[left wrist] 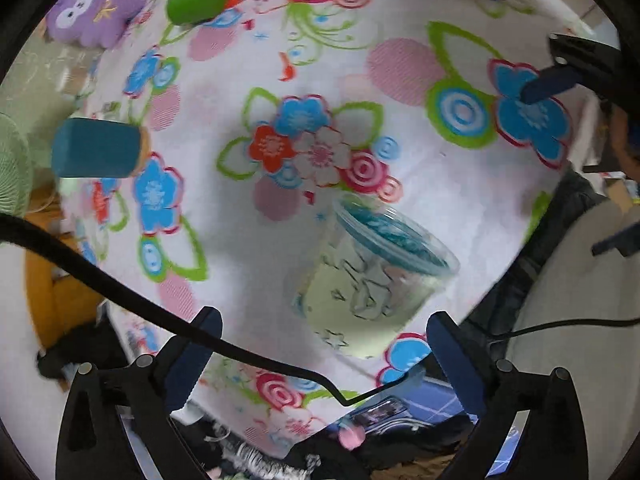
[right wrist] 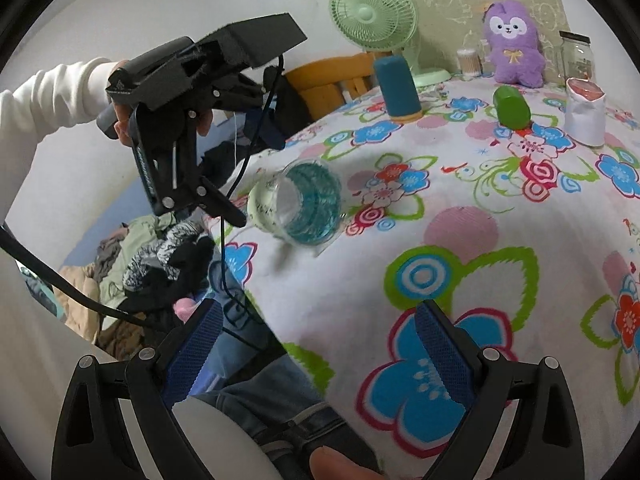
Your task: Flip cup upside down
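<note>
Clear plastic cup (right wrist: 296,208) lies tilted near the table (right wrist: 460,280) edge, not yet inverted; left gripper (left wrist: 320,344) and right gripper (right wrist: 320,340), jaws wide, hold nothing.

Bench (right wrist: 460,280) draped in a flowered cloth (right wrist: 500,184). Held a clear cup (right wrist: 298,206) tipped on its side near the edge, a teal cylinder (right wrist: 398,90), a green block (right wrist: 512,108), a purple plush (right wrist: 514,42), a white pouch (right wrist: 585,114), a glass jar (right wrist: 576,56) and a green fan (right wrist: 374,14).
</note>
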### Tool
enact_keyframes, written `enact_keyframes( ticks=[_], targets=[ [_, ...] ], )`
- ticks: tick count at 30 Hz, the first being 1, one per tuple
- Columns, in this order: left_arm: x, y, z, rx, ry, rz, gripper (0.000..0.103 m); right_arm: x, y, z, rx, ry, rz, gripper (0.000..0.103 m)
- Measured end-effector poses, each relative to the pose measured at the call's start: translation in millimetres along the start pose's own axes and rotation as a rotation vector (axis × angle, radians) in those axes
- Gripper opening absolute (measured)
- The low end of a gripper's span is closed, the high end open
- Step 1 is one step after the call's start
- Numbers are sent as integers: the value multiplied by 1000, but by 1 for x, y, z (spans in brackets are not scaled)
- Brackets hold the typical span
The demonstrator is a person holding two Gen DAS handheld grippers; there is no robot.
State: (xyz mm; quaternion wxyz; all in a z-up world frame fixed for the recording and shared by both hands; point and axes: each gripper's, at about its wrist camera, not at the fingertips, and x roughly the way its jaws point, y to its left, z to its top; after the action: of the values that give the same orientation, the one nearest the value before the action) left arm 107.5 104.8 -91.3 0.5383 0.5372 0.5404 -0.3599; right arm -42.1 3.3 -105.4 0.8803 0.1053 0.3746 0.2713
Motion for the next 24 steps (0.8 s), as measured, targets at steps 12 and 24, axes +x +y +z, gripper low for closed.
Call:
enact_keyframes(
  ticks=[12,24],
  targets=[
    [19,19,-11,-33,-132,-232,103,13,23,3,-5,52,-53,98],
    [45,5,-8,39,-93,-253,83,18,16,2,32,61,-63,98]
  ],
)
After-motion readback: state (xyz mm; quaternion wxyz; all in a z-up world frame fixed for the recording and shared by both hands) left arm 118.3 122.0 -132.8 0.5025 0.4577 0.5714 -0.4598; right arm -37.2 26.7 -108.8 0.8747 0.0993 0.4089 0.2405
